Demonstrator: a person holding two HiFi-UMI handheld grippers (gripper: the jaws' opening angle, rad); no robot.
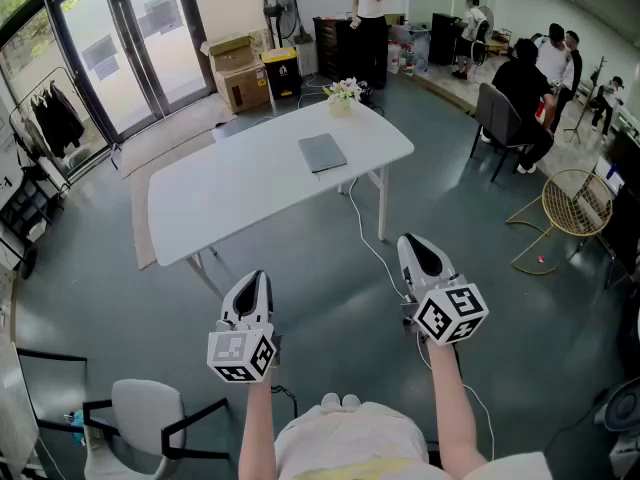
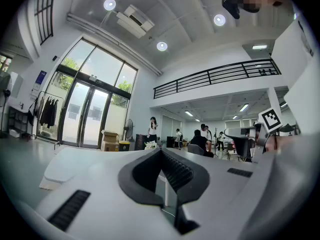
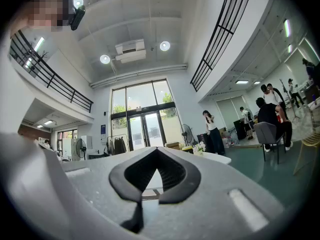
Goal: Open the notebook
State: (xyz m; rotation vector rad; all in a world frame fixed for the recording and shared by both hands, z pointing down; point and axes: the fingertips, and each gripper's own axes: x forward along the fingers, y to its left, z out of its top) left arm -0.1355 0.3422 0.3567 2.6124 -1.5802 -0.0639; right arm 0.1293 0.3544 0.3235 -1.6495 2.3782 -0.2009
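- Grey-green floor [image 1: 330, 308]: seen under everything; a white cable [image 1: 366, 243] is trailed across it from under the bench toward the right tool.
- White bench [image 1: 230, 193]: set at an angle, well apart from both tools, which are held over the floor.
- Cardboard boxes [image 1: 236, 68] and a yellow-lidded bin [image 1: 281, 68]: placed beyond the bench's far side, beside the glass doors [image 1: 120, 38].
- Left tool [image 1: 256, 280]: held about level, jaws pressed together at the tips, nothing gripped.
- Right tool [image 1: 413, 242]: pointed slightly upward, jaws fully closed, nothing held between them.
- Notebook [image 1: 322, 153]: grey, closed, laid flat on the bench's right half, touched by neither tool.
- Flowers [image 1: 343, 92]: stood in a small pot at the bench's far edge, near the notebook but apart from it.
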